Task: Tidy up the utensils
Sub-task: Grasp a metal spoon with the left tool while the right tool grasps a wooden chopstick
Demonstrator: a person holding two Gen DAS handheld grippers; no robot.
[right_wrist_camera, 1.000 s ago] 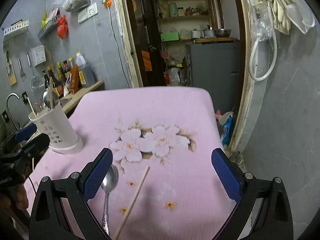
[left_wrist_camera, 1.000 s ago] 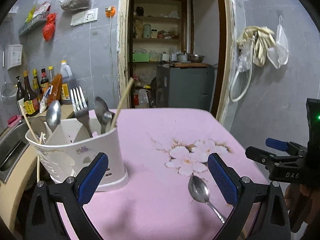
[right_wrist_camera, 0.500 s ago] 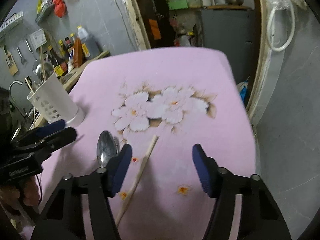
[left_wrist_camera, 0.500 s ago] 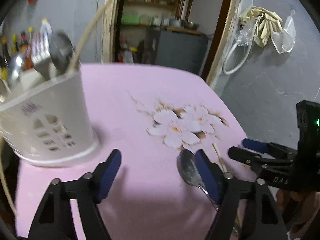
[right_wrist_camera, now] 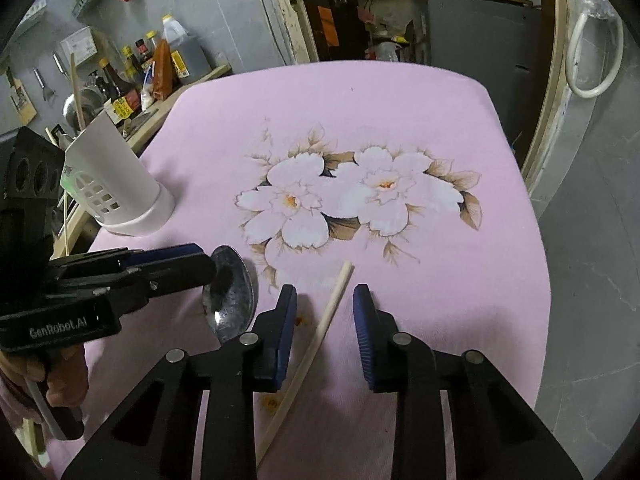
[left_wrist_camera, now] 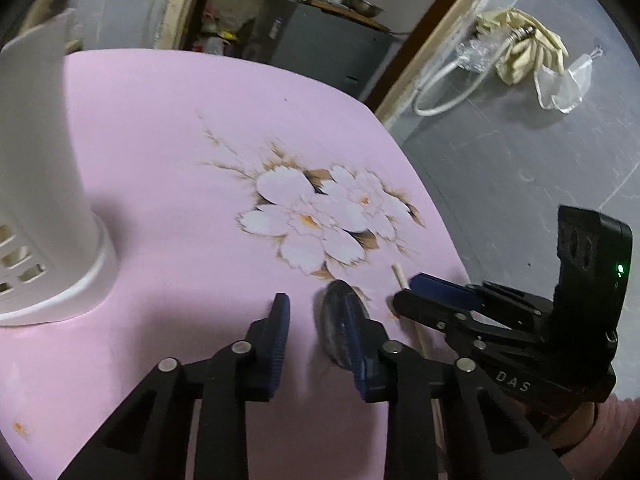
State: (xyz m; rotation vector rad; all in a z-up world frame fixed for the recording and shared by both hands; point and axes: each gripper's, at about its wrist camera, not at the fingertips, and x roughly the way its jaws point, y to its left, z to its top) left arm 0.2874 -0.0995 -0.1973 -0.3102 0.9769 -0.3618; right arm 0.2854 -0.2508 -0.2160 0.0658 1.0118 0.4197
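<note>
Lying flat on the pink worktop (right_wrist_camera: 400, 120), the spoon (right_wrist_camera: 230, 296) has its bowl under the right pad of the left tongs (left_wrist_camera: 318, 334), not squarely between the pads. The chopstick (right_wrist_camera: 316, 336) runs between the pads of the right tongs (right_wrist_camera: 325, 322), untouched. Both tongs are narrowed but nothing is gripped; their jaws have just been closing. A miss could follow: the spoon could be skidded or tipped by the pad over it, and the chopstick rolled aside. A second ago both tongs were wide and higher, and the holder (right_wrist_camera: 116, 184) showed its utensils.
</note>
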